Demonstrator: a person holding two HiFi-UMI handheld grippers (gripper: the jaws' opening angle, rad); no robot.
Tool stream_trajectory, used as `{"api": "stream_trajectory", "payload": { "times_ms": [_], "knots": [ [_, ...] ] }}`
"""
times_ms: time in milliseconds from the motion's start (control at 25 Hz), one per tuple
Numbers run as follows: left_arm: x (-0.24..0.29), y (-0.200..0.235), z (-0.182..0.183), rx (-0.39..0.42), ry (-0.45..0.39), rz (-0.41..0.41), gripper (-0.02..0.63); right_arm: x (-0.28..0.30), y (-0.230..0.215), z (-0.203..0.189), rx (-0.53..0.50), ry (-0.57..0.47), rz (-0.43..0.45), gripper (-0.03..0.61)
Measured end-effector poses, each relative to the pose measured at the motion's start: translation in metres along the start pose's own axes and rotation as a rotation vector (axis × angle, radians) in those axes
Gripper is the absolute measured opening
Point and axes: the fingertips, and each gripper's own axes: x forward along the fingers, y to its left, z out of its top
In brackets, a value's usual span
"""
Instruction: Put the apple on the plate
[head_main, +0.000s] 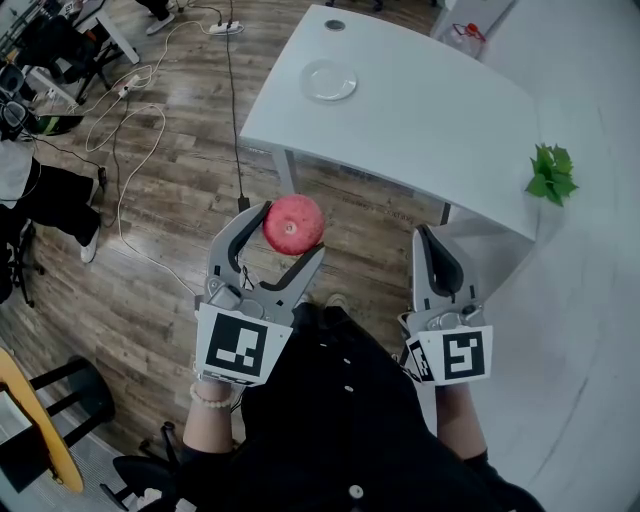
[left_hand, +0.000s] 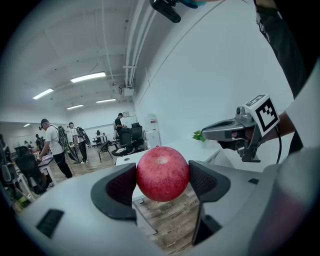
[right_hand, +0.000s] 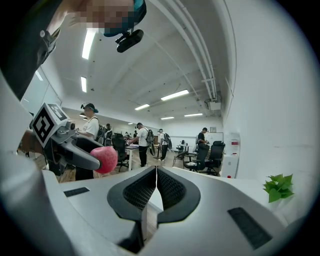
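You are holding the apple (head_main: 293, 223) up in the air in your left gripper (head_main: 290, 232). Its jaws are standing partly open around the fruit, one dark pad pressing on each side, and the left gripper view is showing the red, speckled apple (left_hand: 162, 173) filling the gap between them with its dimple facing the camera. In the head view the apple is hanging over the wooden floor (head_main: 170, 200), just short of the near edge of the white bench (head_main: 420, 120).

The plate (head_main: 330, 80) is lying on the far part of that bench, well apart from the apple, and it is carrying nothing.

Your right gripper (head_main: 424, 238) is pointing the same way, beside the left one. Its jaws are pressing fully together on nothing, and the right gripper view is showing the two ribbed pads meeting with no gap at your right gripper (right_hand: 156, 175). In that same view the apple (right_hand: 104, 159) is showing off to the left, in the other gripper's hold.

A small green plant (head_main: 551, 172) is sitting at the right edge of the bench. White cables (head_main: 130, 130) are trailing across the floor to the left. In both gripper views, people are standing among desks and office chairs far back in the room.
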Motion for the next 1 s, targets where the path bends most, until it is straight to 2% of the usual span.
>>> {"api": "stream_trajectory", "payload": {
  "times_ms": [760, 1000],
  "knots": [
    [-0.025, 0.022, -0.008, -0.005, -0.029, -0.018, 0.342, 0.006, 0.036, 0.006, -0.01, 0.003, -0.02, 0.043],
    [-0.043, 0.037, -0.016, -0.001, -0.039, -0.02, 0.341, 0.011, 0.062, 0.009, -0.009, 0.0, -0.025, 0.043]
  ]
}}
